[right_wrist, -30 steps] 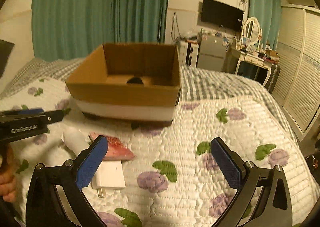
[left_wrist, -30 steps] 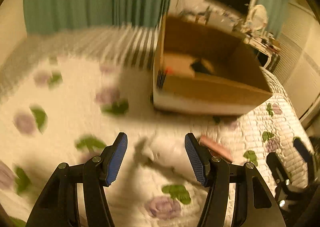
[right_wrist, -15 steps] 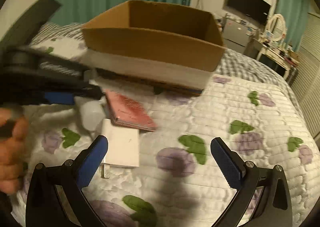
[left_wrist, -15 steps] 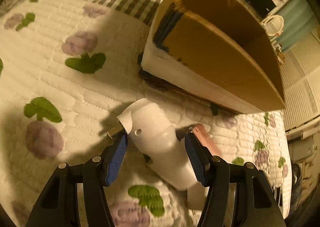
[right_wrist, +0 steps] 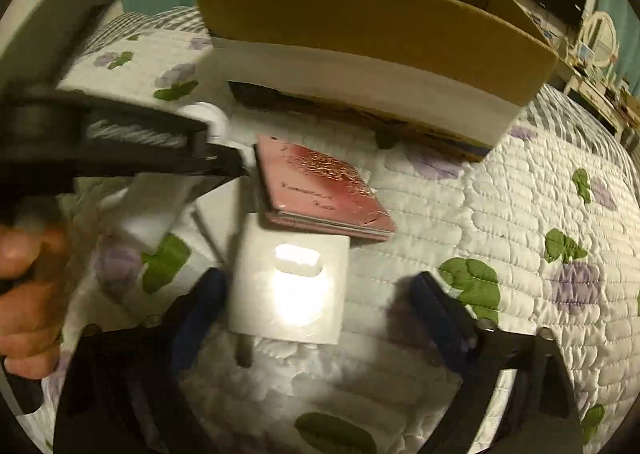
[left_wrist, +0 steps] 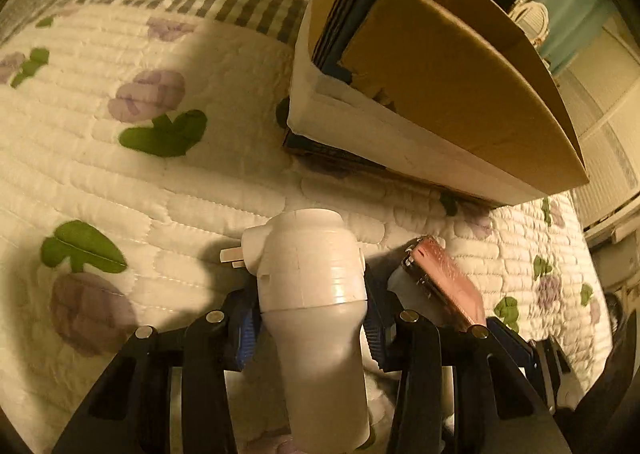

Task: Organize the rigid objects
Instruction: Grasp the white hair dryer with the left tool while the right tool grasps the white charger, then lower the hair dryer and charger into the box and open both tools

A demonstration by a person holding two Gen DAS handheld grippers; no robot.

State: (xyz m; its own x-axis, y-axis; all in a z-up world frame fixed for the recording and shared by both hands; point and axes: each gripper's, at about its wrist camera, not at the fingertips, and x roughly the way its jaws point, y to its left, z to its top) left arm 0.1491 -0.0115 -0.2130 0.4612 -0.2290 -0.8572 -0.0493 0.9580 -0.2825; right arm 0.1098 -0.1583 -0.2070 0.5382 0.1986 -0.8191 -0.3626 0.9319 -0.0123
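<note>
One bed [right_wrist: 540, 214] carries one cardboard box [right_wrist: 372, 26], one white charger [right_wrist: 290, 290], one pink case [right_wrist: 320, 186] and one white bottle [left_wrist: 316, 314]. The left tool [left_wrist: 310, 328], just closing, pinches the bottle; the right tool [right_wrist: 316, 314], narrowing, straddles the charger without touching.

Cardboard box [right_wrist: 372, 26] blocks the far side, its near wall close behind the pink notebook [right_wrist: 320, 190]. Left gripper [left_wrist: 310, 328] and white bottle [left_wrist: 312, 294] crowd the notebook's left edge. White charger [right_wrist: 288, 290] touches its near edge. Quilt [right_wrist: 520, 222] to the right lies open.
</note>
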